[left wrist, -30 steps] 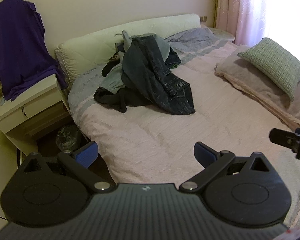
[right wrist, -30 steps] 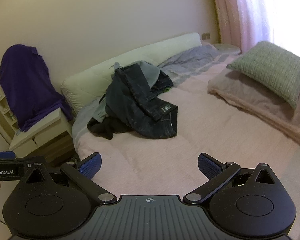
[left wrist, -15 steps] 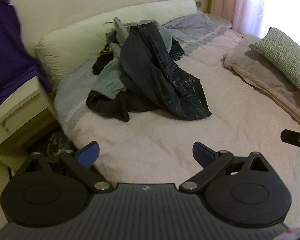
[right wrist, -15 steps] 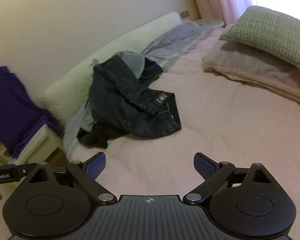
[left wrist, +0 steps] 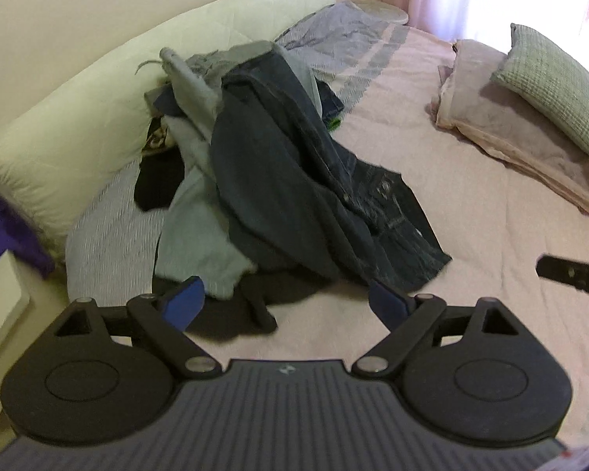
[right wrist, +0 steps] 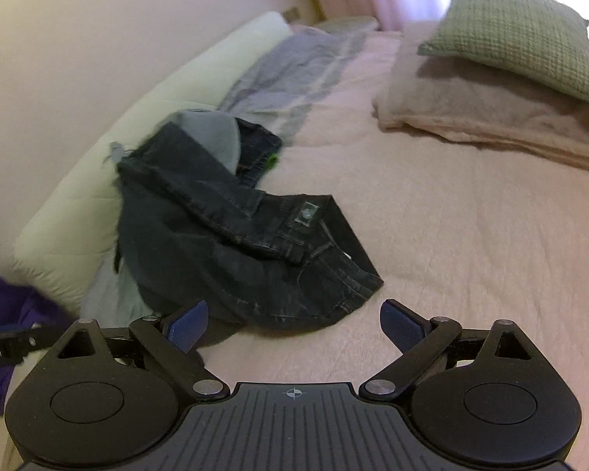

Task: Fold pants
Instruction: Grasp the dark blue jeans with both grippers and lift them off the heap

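A pair of dark blue jeans [left wrist: 294,196] lies crumpled on top of a heap of clothes on the pink bed cover [left wrist: 471,204]. Its waistband and label [right wrist: 306,212] face the open side of the bed. Under it lie light grey-green pants [left wrist: 200,235] and a black garment [left wrist: 224,314]. My left gripper [left wrist: 286,304] hovers over the near edge of the heap; its jaws are closing, still wide, and the pads press on nothing. My right gripper [right wrist: 294,325] stands open just short of the jeans' [right wrist: 235,267] near hem, with only bed cover between its fingers.
A long cream bolster [left wrist: 98,110] runs along the wall behind the heap. A green checked cushion [right wrist: 518,31] rests on a folded pink blanket [right wrist: 491,125] at the right. Purple cloth [left wrist: 4,227] and a white bedside cabinet [left wrist: 0,314] stand at the left.
Both grippers have come much closer to the clothes heap and lower over the bed. The left jaws have narrowed a little. The clothes have not moved.
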